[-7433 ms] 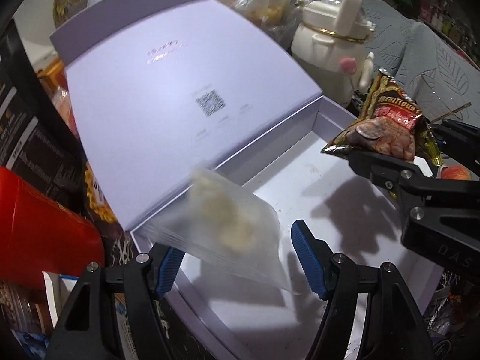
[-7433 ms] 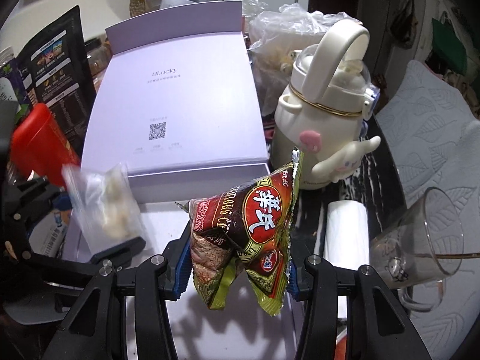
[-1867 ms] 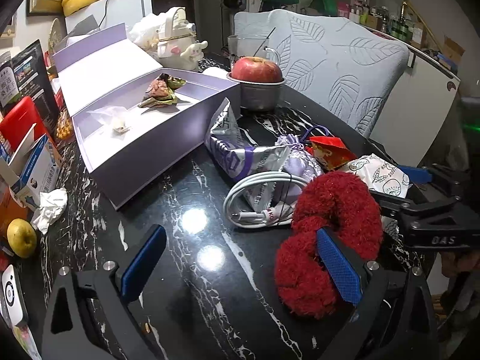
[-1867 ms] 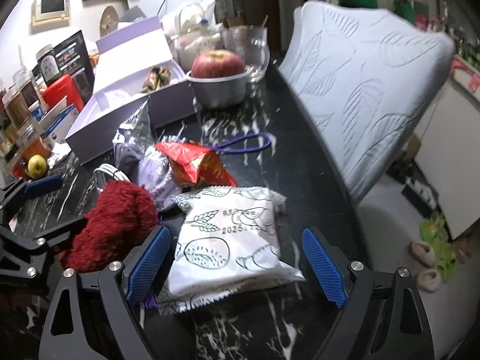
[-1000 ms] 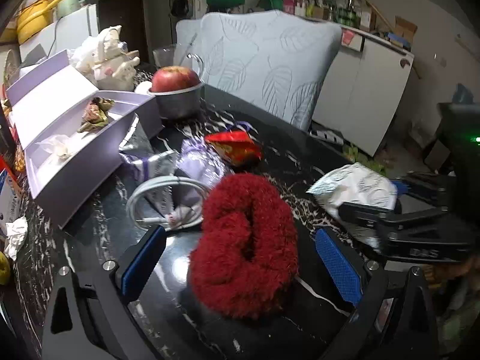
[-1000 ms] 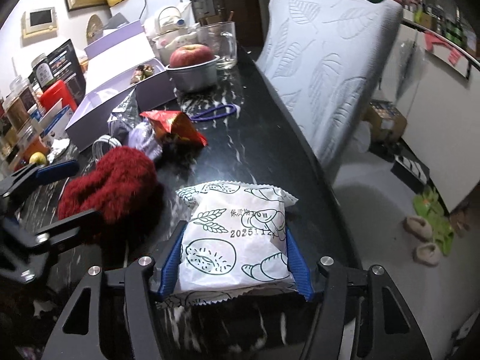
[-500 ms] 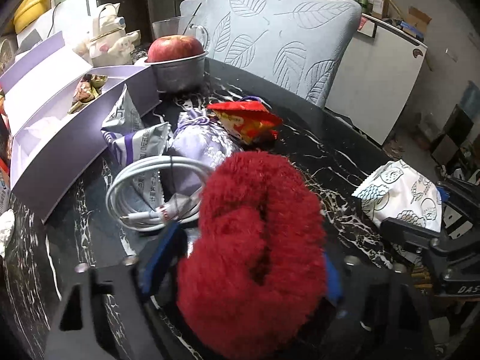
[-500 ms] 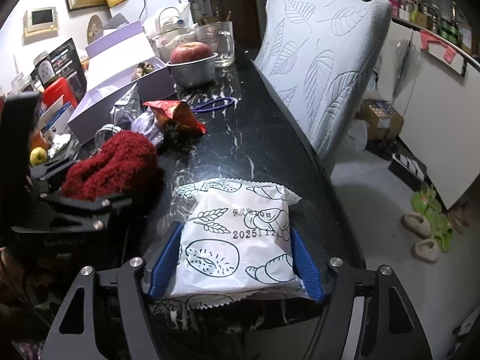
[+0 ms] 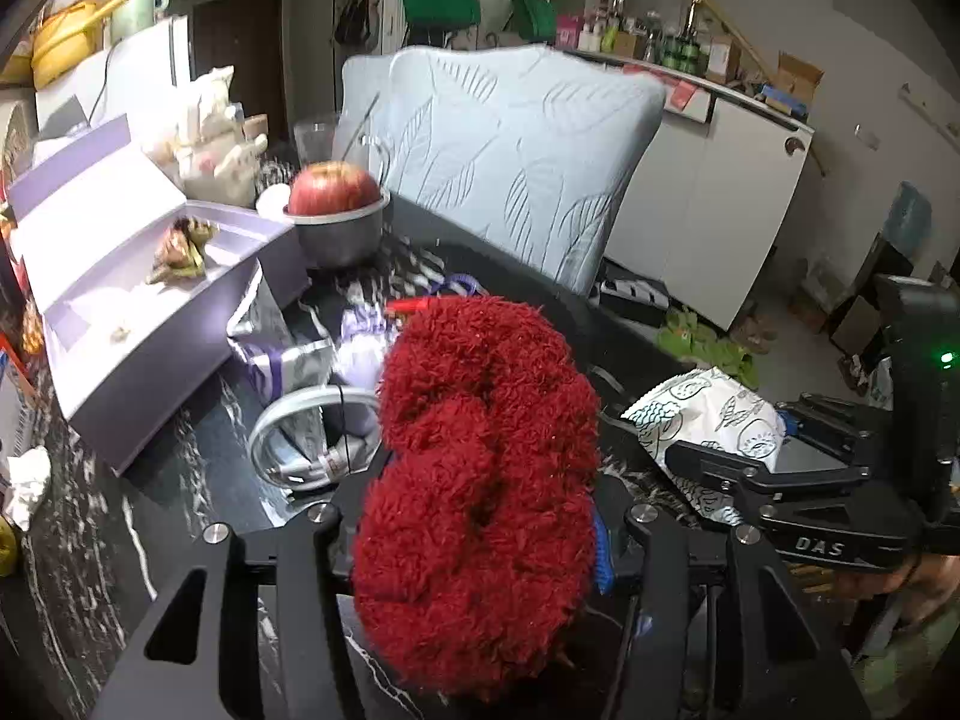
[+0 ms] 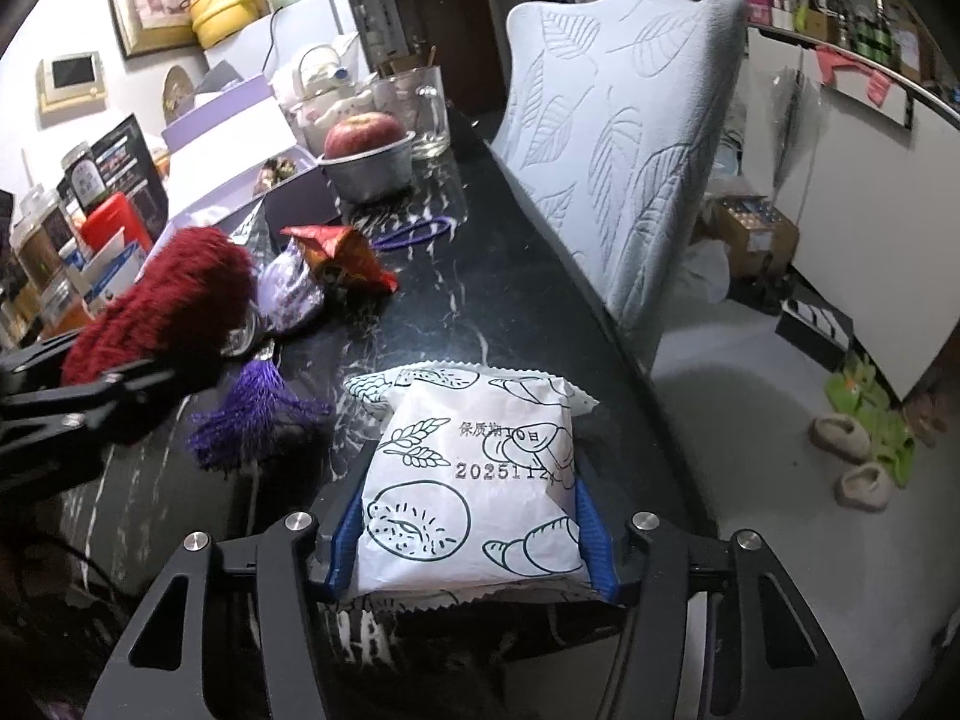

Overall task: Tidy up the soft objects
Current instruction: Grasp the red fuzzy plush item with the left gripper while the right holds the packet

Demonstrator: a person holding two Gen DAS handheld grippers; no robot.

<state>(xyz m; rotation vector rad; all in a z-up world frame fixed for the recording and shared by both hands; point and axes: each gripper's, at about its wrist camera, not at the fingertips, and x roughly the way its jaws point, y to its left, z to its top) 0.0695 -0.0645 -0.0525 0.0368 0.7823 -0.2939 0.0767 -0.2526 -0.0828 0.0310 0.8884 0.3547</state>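
A fluffy dark red bundle [image 9: 480, 480] fills the middle of the left wrist view. My left gripper [image 9: 486, 522] is closing on it, its jaws squeezing the fluff, which hangs a little above the black marble table [image 9: 180, 480]. A white bread packet [image 10: 480, 480] with line drawings sits between the blue pads [image 10: 591, 540] of my right gripper [image 10: 468, 540], whose jaws are closing and pinch its sides at the table's near edge. The right wrist view shows the red bundle [image 10: 174, 294] at the left. An open purple box [image 9: 150, 324] stands far left with small packets inside.
Between the box and my grippers lie a coiled white cable [image 9: 300, 420], a purple sachet [image 9: 360, 336], a red snack packet [image 10: 336, 258] and a purple tassel [image 10: 252, 408]. An apple in a metal bowl [image 9: 333, 189] and a glass mug [image 10: 420, 108] stand behind. A padded chair back [image 9: 510, 150] borders the table.
The left jaws went from wide open around the red bundle to tight on it, and it has lifted slightly. The right jaws have tightened on the white packet.
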